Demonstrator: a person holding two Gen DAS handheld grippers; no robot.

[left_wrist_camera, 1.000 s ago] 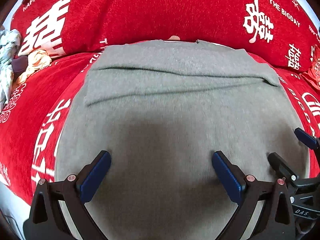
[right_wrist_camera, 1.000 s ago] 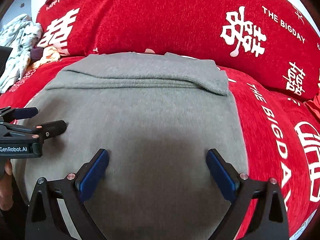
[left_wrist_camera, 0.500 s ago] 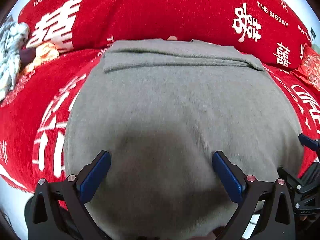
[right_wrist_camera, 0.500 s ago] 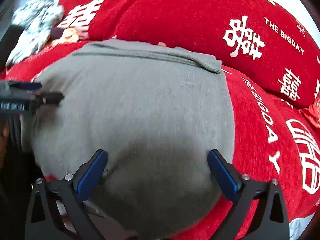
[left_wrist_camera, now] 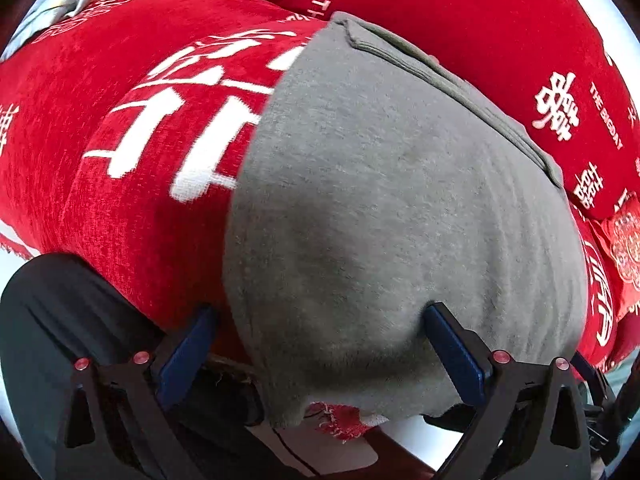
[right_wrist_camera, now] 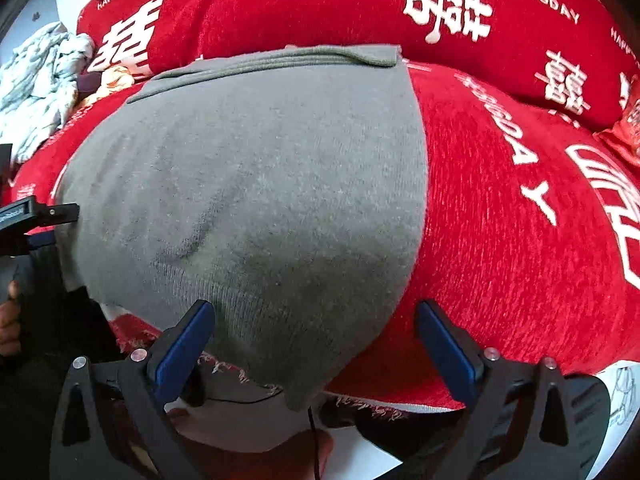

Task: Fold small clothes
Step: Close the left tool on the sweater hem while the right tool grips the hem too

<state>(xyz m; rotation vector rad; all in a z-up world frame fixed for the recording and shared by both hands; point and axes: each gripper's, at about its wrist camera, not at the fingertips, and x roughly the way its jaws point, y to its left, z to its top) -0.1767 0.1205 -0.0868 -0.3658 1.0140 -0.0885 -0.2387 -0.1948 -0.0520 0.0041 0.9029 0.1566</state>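
A grey knit garment lies flat on the red sofa seat, its far end folded over in a band, its near edge hanging over the seat's front. My left gripper is open, its jaws standing on either side of the garment's near left corner. My right gripper is open, its jaws standing on either side of the near right corner. The left gripper's tip shows at the left edge of the right wrist view, beside the garment's left edge.
The red sofa cover with white lettering runs under and behind the garment. A pile of pale crumpled clothes lies at the far left of the seat. The sofa's fringed front edge and pale floor lie below.
Both grippers have drawn back toward the sofa's front edge and dropped lower. The garment's near hem now shows hanging between the open jaws. The left view has turned to the right.
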